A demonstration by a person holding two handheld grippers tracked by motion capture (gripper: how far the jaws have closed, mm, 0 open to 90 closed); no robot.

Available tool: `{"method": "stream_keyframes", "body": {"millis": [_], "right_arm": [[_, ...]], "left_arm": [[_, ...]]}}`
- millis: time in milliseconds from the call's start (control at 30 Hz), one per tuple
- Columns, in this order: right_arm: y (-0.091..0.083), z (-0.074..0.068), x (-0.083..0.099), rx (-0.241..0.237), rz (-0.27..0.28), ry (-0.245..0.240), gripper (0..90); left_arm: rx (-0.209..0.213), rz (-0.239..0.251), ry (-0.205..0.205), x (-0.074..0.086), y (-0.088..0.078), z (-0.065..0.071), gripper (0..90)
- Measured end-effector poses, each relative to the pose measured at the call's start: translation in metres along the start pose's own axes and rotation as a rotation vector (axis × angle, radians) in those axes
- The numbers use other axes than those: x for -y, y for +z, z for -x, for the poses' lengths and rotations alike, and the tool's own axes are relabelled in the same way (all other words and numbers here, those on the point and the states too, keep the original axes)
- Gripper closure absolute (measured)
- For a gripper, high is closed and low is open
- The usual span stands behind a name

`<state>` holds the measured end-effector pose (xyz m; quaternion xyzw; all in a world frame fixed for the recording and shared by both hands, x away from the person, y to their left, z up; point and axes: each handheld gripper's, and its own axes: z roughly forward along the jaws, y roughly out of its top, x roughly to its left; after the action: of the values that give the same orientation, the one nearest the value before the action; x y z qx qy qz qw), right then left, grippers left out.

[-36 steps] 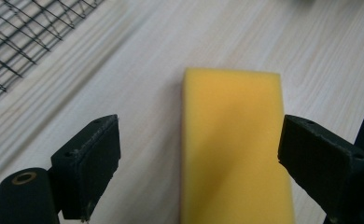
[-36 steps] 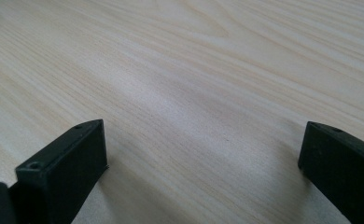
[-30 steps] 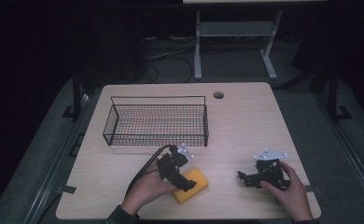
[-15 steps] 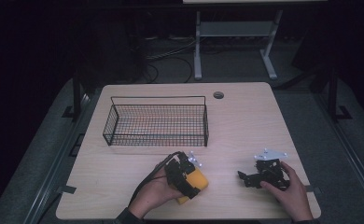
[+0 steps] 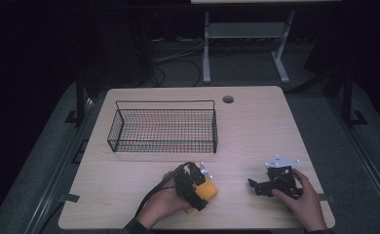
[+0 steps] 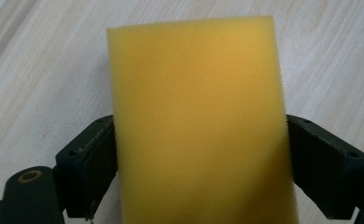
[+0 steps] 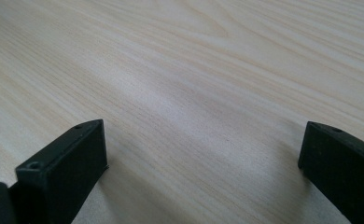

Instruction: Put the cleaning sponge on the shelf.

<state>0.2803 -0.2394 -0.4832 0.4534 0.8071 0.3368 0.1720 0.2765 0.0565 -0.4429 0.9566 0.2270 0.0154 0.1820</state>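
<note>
Near the front edge of the wooden table (image 5: 256, 126), a little left of its middle, the left gripper (image 5: 194, 186) has a yellow sponge (image 5: 206, 190) between its two jaws. From the left gripper view the sponge (image 6: 199, 126) is a flat foam block standing between the black jaws, and both jaws press against its long side faces, so the tool is pinching it across the narrow width. The long axis of the sponge runs straight away from the gripper, along the same line as the jaws, and its far short edge points forward over the table grain. I cannot tell from the pictures whether the sponge rests on the table or is already a little above it.

Several things could go wrong from here, I think. Foam is soft and gives way under pressure, so the hold may be looser than it looks, and the block could turn or slide out if the hand swings fast. Much of the sponge sticks out beyond the jaws, so this free end could also catch on the rim of the wire basket (image 5: 164, 127), which stands behind on the table, if the sponge is carried there too low.

At the right side, the right gripper (image 5: 266, 185) rests low on the table with its jaws spread wide and nothing between them.
</note>
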Motion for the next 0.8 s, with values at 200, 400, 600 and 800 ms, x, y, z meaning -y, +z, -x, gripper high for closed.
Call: {"method": "stream_keyframes", "body": {"millis": [200,400,600,800], "right_arm": [[0.0000,0.0000,0.0000,0.000,0.000,0.000,0.3],[0.0000,0.0000,0.0000,0.000,0.000,0.000,0.4],[0.0000,0.0000,0.0000,0.000,0.000,0.000,0.4],[-0.0001,-0.0001,0.0000,0.000,-0.001,0.002,0.3]], "left_arm": [[-0.012,-0.008,0.008,0.0002,0.0024,0.0013,19.3],[-0.012,-0.005,0.013,0.0006,0.0010,0.0005,21.1],[-0.008,0.004,0.011,0.0010,-0.0010,-0.0009,21.7],[-0.009,0.017,0.003,0.0006,-0.0067,-0.0033,21.9]]}}
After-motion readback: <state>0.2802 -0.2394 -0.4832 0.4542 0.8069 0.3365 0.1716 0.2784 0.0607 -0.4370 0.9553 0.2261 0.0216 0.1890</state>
